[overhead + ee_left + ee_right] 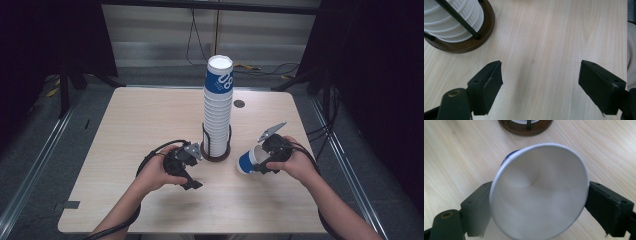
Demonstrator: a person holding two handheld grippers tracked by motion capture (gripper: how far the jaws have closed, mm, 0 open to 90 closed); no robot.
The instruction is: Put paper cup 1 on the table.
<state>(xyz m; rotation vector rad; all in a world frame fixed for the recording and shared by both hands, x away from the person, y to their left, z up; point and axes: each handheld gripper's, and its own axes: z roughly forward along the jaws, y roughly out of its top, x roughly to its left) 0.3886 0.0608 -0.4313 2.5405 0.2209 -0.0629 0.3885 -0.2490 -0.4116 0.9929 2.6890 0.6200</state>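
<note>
High view: the table carries the cup stack in its holder, my landmark. Right of the holder's base, my right gripper is clamped across a single cup, tipped on its side, mouth toward the gripper. Left of the base, my left gripper hangs with jaws apart, empty. I judge stacking comes next: keep the squeeze light, turn the cup upright, align above the stack.

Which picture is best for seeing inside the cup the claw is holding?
The right gripper view: the cup opens toward the camera, so its white inside and bottom show. The high view shows its blue outside, lying sideways in the right claw. The left gripper view gives nothing of it.
</note>
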